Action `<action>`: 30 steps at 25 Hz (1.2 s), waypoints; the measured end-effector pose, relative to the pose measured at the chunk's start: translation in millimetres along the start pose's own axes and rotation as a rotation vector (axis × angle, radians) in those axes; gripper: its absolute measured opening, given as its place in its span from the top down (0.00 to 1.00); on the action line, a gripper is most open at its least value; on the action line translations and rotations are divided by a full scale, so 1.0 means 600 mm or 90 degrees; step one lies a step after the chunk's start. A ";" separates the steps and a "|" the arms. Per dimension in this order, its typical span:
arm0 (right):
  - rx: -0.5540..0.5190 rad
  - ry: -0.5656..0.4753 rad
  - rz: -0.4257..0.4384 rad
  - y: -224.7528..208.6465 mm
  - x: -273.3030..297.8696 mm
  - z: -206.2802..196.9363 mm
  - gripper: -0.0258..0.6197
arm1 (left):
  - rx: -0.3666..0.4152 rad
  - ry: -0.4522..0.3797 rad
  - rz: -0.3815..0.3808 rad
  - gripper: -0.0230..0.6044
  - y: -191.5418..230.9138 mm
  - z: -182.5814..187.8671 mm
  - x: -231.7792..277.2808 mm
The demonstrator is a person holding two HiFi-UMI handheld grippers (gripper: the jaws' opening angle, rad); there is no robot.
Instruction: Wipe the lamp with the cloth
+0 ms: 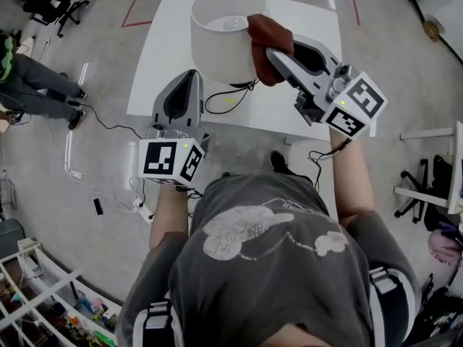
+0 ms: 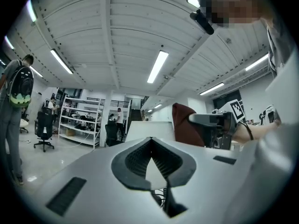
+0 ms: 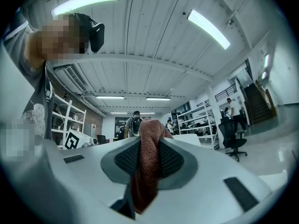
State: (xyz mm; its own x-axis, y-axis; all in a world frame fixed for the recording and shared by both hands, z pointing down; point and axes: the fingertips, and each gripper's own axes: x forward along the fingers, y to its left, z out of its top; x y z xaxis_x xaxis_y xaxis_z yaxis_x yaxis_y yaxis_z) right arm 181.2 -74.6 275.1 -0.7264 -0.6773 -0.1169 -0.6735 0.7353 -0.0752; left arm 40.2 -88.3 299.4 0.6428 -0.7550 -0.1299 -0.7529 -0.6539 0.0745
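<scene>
A white lamp with a drum shade (image 1: 223,31) stands on the white table (image 1: 163,56). My right gripper (image 1: 273,53) is shut on a rust-brown cloth (image 1: 270,38), which presses against the shade's right side near the rim. In the right gripper view the cloth (image 3: 148,164) hangs pinched between the jaws. My left gripper (image 1: 189,76) sits low beside the shade's left side, jaws shut with nothing in them. From the left gripper view the shade (image 2: 145,129) shows ahead, with the cloth (image 2: 186,125) and the right gripper (image 2: 208,120) to its right.
A black cable (image 1: 226,96) loops on the table below the lamp. The table's near edge runs just ahead of my body. A person (image 1: 36,85) stands at the left by floor cables. An office chair (image 1: 51,2) and shelving (image 1: 43,295) are further off.
</scene>
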 end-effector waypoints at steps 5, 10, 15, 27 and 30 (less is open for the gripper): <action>0.009 0.023 -0.032 0.024 0.034 -0.037 0.83 | -0.016 0.005 -0.039 0.95 0.019 -0.001 -0.017; 0.019 0.063 -0.072 0.004 0.027 -0.072 0.83 | -0.034 0.021 -0.085 0.95 0.010 -0.007 0.013; 0.044 0.092 -0.124 0.006 0.019 -0.131 0.83 | -0.049 0.042 -0.121 0.95 0.013 -0.027 0.015; 0.140 0.134 -0.139 0.054 -0.038 -0.249 0.83 | -0.084 0.091 -0.075 0.95 0.001 -0.088 -0.034; 0.150 0.118 -0.119 0.060 -0.044 -0.243 0.83 | -0.069 0.100 -0.064 0.95 -0.011 -0.077 -0.035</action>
State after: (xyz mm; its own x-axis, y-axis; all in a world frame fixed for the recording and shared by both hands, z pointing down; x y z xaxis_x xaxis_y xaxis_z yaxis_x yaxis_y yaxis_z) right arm 156.3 -33.7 419.9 -0.6210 -0.7775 0.0999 -0.7624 0.5694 -0.3074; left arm 38.1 -70.3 347.2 0.7342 -0.6788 0.0123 -0.6697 -0.7213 0.1767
